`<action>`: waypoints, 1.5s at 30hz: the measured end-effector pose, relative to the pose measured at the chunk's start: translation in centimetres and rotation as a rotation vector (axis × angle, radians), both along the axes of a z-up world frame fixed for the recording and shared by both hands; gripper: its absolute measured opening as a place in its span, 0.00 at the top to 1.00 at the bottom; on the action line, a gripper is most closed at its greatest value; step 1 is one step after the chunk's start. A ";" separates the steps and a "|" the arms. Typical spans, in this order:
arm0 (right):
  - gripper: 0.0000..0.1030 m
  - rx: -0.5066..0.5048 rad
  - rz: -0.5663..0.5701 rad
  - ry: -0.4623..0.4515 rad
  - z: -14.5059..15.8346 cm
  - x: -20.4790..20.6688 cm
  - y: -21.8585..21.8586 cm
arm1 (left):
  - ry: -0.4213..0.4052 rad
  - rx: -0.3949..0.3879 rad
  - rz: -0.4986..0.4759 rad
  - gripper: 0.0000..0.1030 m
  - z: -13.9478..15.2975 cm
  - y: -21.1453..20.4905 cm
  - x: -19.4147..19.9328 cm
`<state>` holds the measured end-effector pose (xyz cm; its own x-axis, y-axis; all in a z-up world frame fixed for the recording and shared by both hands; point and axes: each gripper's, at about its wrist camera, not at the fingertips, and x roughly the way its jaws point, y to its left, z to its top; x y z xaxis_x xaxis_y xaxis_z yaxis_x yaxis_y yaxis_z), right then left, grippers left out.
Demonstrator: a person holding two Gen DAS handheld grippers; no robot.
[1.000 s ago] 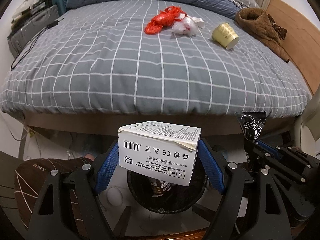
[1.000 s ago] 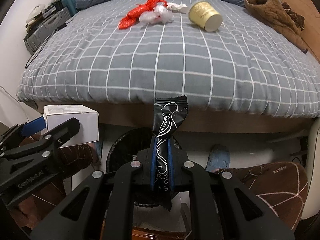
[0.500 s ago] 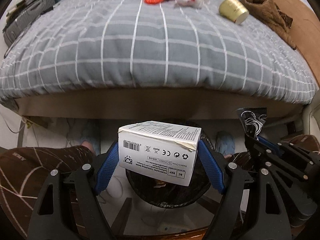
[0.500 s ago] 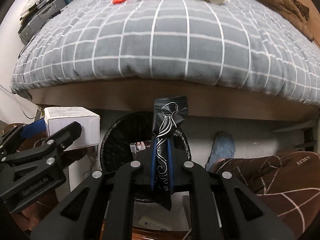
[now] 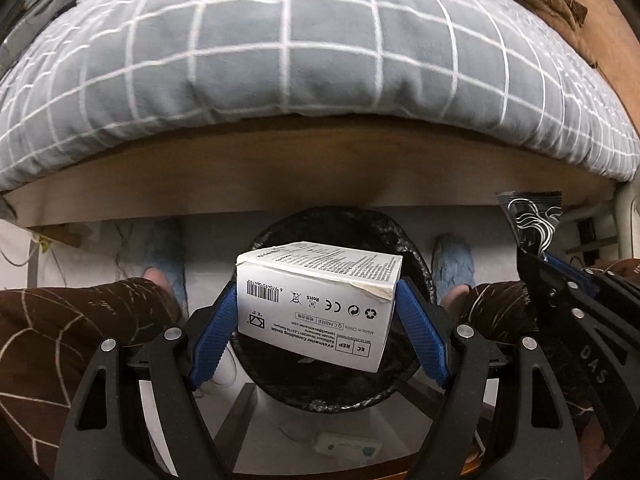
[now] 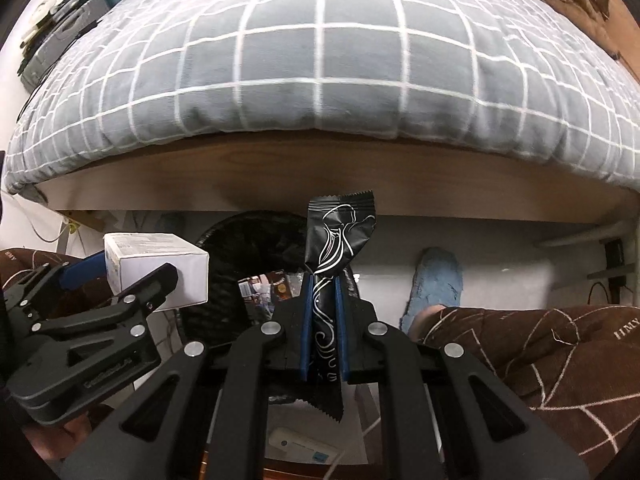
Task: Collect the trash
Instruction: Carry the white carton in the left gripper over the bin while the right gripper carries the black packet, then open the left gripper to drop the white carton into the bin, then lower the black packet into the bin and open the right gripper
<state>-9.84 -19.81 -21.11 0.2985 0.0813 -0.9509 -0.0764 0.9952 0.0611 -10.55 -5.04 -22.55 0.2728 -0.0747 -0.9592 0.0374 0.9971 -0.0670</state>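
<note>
Over the bin, left tongs clamp a torn-cornered white box.

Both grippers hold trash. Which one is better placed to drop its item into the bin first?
Left, probably. The left gripper holds the white box in line with the black bin mouth; the right gripper, holding the black wrapper, sits toward the bin's right edge.
</note>
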 end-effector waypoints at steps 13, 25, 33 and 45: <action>0.90 -0.011 -0.028 0.049 -2.8 0.6 -0.6 | 0.043 0.000 -0.035 0.25 -2.9 -1.6 0.6; 0.90 -0.016 0.029 0.092 -4.8 1.0 1.4 | 0.057 0.004 0.015 0.28 -4.9 1.4 0.7; 0.90 -0.011 0.082 0.100 -5.0 1.2 3.9 | 0.045 0.071 0.067 0.09 -3.8 4.6 0.4; 0.89 0.018 0.161 0.108 -4.4 1.6 8.2 | 0.011 0.094 0.178 0.06 -1.8 10.6 -1.0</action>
<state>-8.23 -11.64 -25.53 0.1769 0.1373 -0.9746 -0.2265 0.9693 0.0954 -11.54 5.61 -24.34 0.2636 0.0637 -0.9625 -0.1406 0.9897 0.0270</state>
